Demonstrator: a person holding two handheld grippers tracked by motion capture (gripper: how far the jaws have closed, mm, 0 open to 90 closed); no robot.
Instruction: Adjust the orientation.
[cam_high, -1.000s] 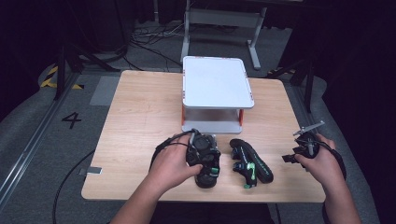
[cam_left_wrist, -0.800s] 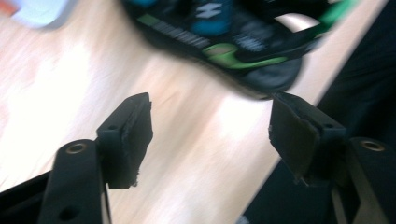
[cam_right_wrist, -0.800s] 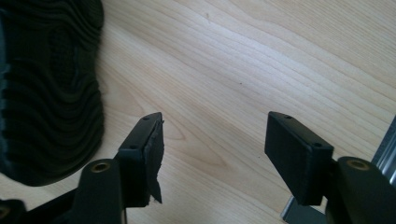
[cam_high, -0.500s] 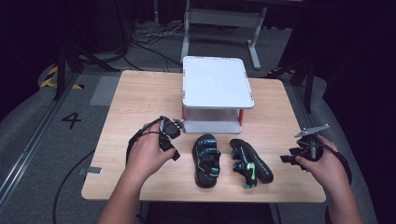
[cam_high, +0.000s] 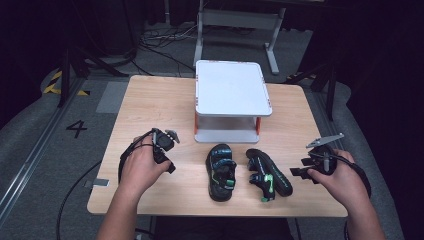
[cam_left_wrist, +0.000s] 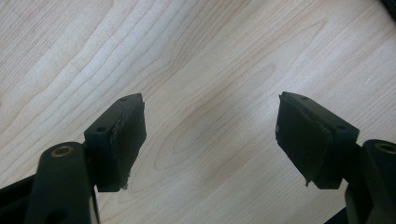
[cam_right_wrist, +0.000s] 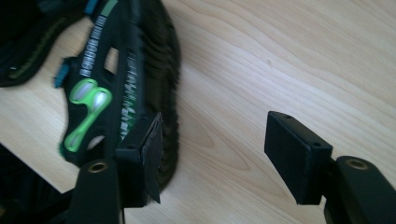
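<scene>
Two black sandals with green trim lie side by side at the table's front: the left sandal and the right sandal. My left gripper hovers over bare wood to the left of them. Its jaws have just been opening and hold nothing. My right gripper sits just right of the right sandal and points toward it. In the right gripper view its jaws stand apart over wood and have just been opening. The sandal's edge lies behind the left jaw, not between the pads.
A white two-level shelf on red posts stands at the middle back of the wooden table, just behind the sandals. Cables trail from both grippers. Dark floor and a metal frame lie beyond the table.
My left hand has drawn away to the left from above the left sandal, which stays on the table. The right hand has shifted slightly near the right sandal.
</scene>
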